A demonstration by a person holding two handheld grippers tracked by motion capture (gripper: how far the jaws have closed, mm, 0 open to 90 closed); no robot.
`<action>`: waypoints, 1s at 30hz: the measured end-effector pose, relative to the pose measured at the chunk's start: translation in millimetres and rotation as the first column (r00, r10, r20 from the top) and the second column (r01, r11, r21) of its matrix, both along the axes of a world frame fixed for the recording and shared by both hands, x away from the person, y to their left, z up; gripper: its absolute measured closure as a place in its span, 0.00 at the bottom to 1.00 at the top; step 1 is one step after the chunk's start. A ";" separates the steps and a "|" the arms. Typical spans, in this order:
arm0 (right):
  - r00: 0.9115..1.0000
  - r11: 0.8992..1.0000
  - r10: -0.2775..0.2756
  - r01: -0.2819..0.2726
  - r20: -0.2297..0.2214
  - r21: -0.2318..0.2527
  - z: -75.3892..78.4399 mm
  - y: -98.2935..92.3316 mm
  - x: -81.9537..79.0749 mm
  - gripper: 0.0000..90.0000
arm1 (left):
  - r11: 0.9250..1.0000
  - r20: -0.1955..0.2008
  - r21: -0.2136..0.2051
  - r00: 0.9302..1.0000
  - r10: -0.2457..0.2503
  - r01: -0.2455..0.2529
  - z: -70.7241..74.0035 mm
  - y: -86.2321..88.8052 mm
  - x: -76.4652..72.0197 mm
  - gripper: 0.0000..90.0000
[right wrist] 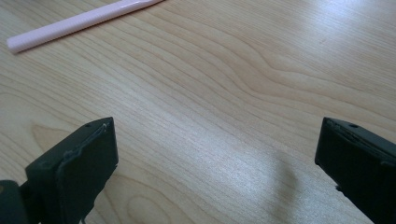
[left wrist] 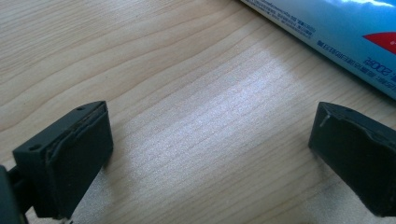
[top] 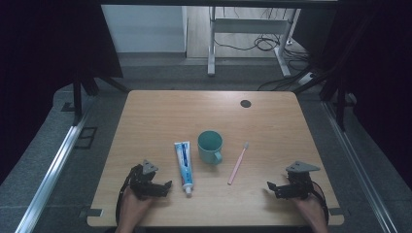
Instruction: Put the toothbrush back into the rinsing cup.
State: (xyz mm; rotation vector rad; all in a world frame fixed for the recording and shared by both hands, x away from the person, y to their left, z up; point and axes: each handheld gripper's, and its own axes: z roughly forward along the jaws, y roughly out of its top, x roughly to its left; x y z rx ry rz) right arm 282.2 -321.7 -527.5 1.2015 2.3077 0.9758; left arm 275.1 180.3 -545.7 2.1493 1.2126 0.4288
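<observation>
On the wooden table a teal mug stands near the middle, its handle toward the front. A blue-and-white toothpaste tube lies left of it, cap toward the front edge. A pink toothbrush lies right of the mug. My left gripper rests near the front left, open and empty, just left of the tube's cap; the tube crosses the top right of the left gripper view. My right gripper rests at the front right, open and empty, with the toothbrush handle ahead of it.
A small dark round spot marks the far right of the tabletop. Beyond the table stand a white metal frame and loose cables on the floor. Metal rails run along both sides.
</observation>
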 end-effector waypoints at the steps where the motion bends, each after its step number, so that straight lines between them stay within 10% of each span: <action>1: 1.000 1.000 0.000 0.000 0.000 0.001 0.6 0.6 0.0 0.00 | 1.000 0.000 0.000 1.000 0.000 0.000 0.0 0.0 0.0 0.00; 30: 0.999 0.999 0.050 -0.050 -0.019 0.020 18.2 20.5 12.1 0.00 | 1.000 0.000 0.000 1.000 0.003 -0.003 0.0 -0.3 0.0 0.00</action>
